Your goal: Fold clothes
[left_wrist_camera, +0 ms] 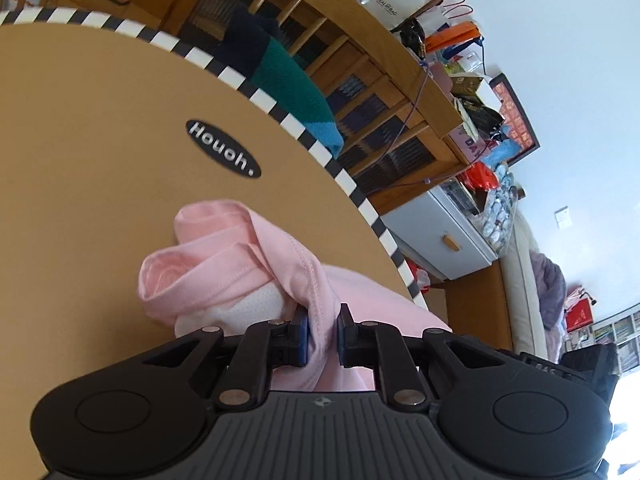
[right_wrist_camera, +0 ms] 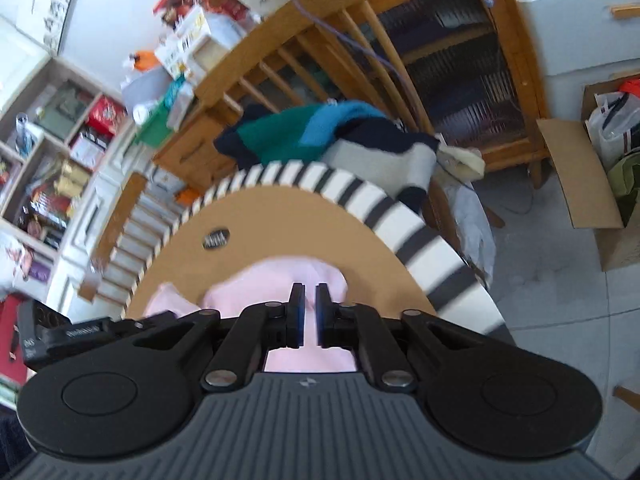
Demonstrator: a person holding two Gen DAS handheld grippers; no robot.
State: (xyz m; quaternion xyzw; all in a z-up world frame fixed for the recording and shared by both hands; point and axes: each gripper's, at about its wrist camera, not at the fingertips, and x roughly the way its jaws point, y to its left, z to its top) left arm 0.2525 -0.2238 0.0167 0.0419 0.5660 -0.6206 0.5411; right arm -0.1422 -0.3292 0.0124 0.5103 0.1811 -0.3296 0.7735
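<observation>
A pink garment (left_wrist_camera: 240, 264) with a white mesh lining lies bunched on the tan mat (left_wrist_camera: 92, 152). My left gripper (left_wrist_camera: 323, 322) is shut on a fold of its pink cloth, which bulges between the two fingers. In the right wrist view the same pink garment (right_wrist_camera: 276, 276) spreads under my right gripper (right_wrist_camera: 310, 300). Its fingers stand close together with a narrow gap, and pink cloth shows in that gap; whether it is pinched is unclear in the blur.
The mat has a black-and-white striped border (left_wrist_camera: 280, 116) and a black oval label (left_wrist_camera: 223, 149). A colour-block knit sweater (right_wrist_camera: 320, 132) hangs over a wooden chair (right_wrist_camera: 304, 48) beyond the table. A wooden cabinet (left_wrist_camera: 384, 92), cluttered shelves (right_wrist_camera: 52, 152) and a cardboard box (right_wrist_camera: 580, 176) surround the table.
</observation>
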